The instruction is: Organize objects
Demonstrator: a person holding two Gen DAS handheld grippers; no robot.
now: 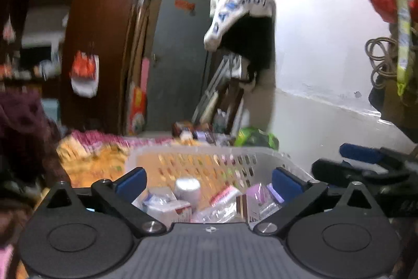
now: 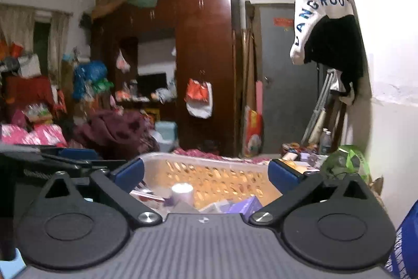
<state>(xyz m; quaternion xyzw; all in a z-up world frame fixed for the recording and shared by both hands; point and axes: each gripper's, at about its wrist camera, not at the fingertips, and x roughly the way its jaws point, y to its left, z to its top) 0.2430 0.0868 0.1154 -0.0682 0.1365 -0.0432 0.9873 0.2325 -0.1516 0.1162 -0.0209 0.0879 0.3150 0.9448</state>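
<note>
Jaws spread wide on both the left gripper (image 1: 209,181) and right gripper (image 2: 206,173) — empty, low-centre, above the white perforated basket (image 1: 198,153) of packets.

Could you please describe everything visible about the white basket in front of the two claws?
The white basket looks like thin plastic, with a rounded rim and perforated walls of small slots through which orange shows. It sits upright on a patterned, orange and pink covering, just ahead of both claws, neither touching it. It is open-topped and partly filled: a white round-lidded jar, small boxes and clear wrapped packets lie loosely inside. A green bag lies behind its far right corner.
</note>
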